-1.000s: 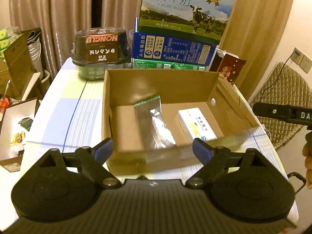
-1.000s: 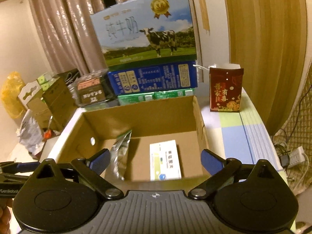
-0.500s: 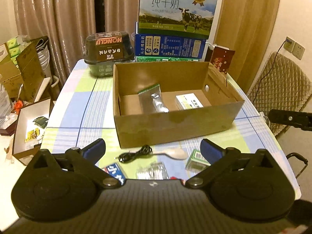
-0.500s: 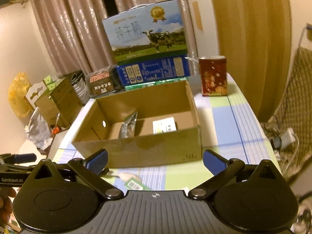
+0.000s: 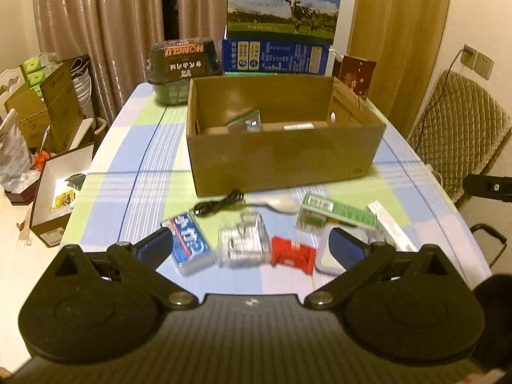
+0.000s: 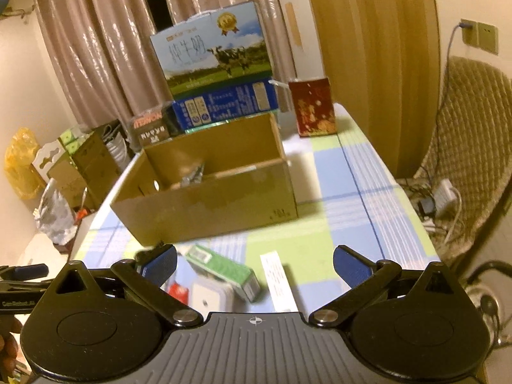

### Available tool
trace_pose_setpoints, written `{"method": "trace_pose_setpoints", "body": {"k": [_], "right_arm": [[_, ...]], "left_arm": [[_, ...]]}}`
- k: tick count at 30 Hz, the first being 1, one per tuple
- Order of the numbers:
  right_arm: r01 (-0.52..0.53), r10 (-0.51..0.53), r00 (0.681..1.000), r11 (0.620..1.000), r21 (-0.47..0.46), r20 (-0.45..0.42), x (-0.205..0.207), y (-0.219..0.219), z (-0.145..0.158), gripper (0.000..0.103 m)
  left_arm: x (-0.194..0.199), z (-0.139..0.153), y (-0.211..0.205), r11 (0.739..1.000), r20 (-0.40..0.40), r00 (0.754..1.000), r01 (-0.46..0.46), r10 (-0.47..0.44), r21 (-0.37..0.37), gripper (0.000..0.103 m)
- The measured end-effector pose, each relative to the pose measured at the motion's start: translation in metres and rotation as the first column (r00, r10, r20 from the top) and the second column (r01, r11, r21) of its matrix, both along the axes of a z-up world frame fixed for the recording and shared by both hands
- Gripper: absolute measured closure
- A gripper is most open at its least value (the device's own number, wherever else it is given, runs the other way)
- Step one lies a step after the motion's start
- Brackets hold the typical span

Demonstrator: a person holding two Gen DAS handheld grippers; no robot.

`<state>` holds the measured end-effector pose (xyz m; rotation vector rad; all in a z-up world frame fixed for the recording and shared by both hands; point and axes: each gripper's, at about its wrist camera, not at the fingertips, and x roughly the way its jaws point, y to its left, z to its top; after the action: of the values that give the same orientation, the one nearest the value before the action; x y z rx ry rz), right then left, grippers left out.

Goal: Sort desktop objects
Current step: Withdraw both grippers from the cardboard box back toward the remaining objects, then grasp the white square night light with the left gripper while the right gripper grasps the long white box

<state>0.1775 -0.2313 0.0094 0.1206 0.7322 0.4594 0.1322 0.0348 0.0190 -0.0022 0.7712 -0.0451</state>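
Inside one cardboard box (image 5: pixel 281 156): one foil pouch (image 5: pixel 245 122), one carton (image 5: pixel 299 126).

Left hand-held gripper (image 5: pixel 251 245): jaws spread wide, blue fingertips (image 5: pixel 156 246) well apart, nothing held between them; it is raised and angled forward and down. Right hand-held gripper (image 6: pixel 255 264): jaws likewise spread wide, blue pads (image 6: pixel 350 264) empty, same forward-and-down attitude. In the right wrist view, part of the person's hand (image 6: pixel 7 348) shows at the lower left edge, beside the left unit's handle. Neither unit contacts anything.
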Motion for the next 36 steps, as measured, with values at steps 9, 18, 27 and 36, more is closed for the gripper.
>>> {"method": "trace_pose_setpoints", "body": {"k": [9,18,27,36], "right_arm": [[-0.008,0.009,1.0,0.997,-0.071,0.01,-0.027,-0.011,-0.023,0.002],[-0.062,0.066,0.998,0.985,-0.158,0.017,-0.028,-0.008,-0.053,0.002],[-0.08,0.074,0.997,0.98,-0.185,-0.038,-0.001,-0.008,-0.083,0.011],[-0.106,0.09,0.992,0.976,-0.19,-0.088,0.026,-0.007,-0.098,0.026]], "left_arm": [[-0.024,-0.025,-0.018,0.999,0.003,0.999,0.045,-0.045,-0.001,0.001],[-0.021,-0.048,-0.037,0.995,0.009,0.996,0.093,-0.093,-0.023,0.002],[0.001,-0.072,-0.055,0.986,0.0,0.986,0.169,-0.169,-0.005,0.004],[0.027,-0.1,-0.08,0.969,-0.018,0.969,0.246,-0.245,0.012,0.008]]}}
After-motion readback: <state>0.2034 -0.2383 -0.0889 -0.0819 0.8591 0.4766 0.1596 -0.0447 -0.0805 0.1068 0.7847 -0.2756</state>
